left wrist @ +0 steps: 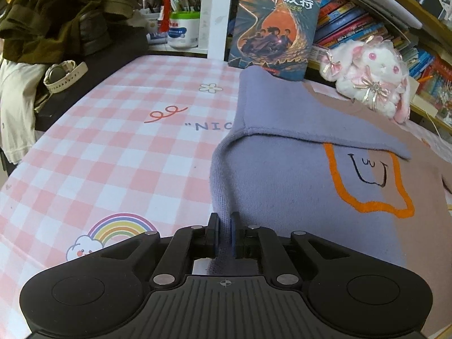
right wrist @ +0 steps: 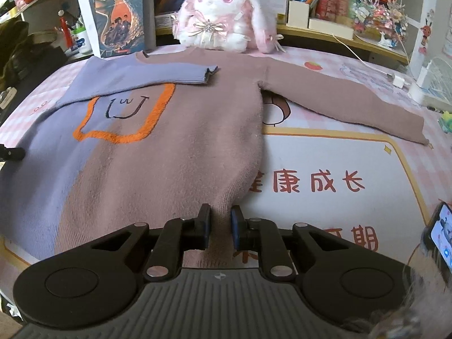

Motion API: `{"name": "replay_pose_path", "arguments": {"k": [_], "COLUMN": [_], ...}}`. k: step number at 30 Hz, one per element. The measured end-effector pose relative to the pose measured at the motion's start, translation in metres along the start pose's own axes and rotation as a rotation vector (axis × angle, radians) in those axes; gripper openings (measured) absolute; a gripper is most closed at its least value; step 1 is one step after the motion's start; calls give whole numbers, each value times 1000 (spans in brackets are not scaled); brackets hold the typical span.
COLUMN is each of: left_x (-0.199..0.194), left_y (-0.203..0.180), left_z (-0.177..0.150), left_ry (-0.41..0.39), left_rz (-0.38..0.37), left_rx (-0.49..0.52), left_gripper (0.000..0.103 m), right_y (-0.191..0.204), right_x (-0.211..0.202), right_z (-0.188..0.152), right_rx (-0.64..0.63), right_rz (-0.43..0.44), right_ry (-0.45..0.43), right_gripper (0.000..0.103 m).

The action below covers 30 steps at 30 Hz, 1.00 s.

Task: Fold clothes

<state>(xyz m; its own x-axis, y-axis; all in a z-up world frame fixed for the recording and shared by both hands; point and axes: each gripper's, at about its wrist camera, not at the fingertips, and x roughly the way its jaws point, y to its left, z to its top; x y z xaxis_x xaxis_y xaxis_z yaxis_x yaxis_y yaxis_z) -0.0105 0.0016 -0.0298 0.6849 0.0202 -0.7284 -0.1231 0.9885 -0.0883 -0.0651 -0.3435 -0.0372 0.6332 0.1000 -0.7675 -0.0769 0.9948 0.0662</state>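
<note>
A knit sweater (right wrist: 175,152), lavender on its left half and dusty pink on its right, lies face up on the table with an orange-outlined face patch (right wrist: 127,113). Its lavender sleeve (right wrist: 135,76) is folded across the chest; the pink sleeve (right wrist: 347,104) stretches out to the right. My left gripper (left wrist: 224,226) is shut on the sweater's lavender hem edge (left wrist: 223,186). My right gripper (right wrist: 220,220) is closed on the pink hem corner at the bottom right.
A pink checked cloth (left wrist: 113,147) covers the table. A plush rabbit (right wrist: 220,14) and a book (right wrist: 120,14) stand at the back by the sweater's collar. A watch (left wrist: 63,75) and dark clothes (left wrist: 53,14) lie left. A charger cable (right wrist: 395,77) and phone (right wrist: 442,234) lie right.
</note>
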Motion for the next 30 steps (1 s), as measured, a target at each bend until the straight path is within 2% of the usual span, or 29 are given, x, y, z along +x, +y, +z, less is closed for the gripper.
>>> {"name": "replay_pose_path", "arguments": {"k": [3, 6, 8, 10, 13, 15, 17, 22, 30], "left_x": [-7, -15, -22, -31, -44, -49, -52, -56, -55], "left_y": [-3, -5, -10, -16, -25, -30, -34, -41, -38], "left_z": [0, 0, -2, -4, -9, -15, -22, -40, -53], "left_ry": [-15, -30, -46, -63, -87, -89, -83, -58, -28], "left_rz": [9, 19, 14, 5, -10, -29, -44, -66, -99], "left_rx": [23, 45, 66, 89, 124, 146, 173, 240, 262], "left_gripper": [14, 21, 30, 40, 65, 71, 73, 79, 83], "right_y": [1, 1, 1, 1, 4, 8, 13, 22, 34], "right_x": [-2, -6, -12, -19, -28, -34, -38, -48, -65], "right_z": [-1, -1, -1, -2, -4, -6, -10, -23, -47], "right_rx": [13, 42, 65, 87, 110, 118, 120, 128, 144], "right_rz": [-11, -39, -57, -72, -107, -125, -139, -169, -211], "right_ry": [3, -3, -21, -45, -75, -90, -94, -89, -70], "right_gripper": [14, 23, 40, 48, 66, 71, 77, 80, 82]}}
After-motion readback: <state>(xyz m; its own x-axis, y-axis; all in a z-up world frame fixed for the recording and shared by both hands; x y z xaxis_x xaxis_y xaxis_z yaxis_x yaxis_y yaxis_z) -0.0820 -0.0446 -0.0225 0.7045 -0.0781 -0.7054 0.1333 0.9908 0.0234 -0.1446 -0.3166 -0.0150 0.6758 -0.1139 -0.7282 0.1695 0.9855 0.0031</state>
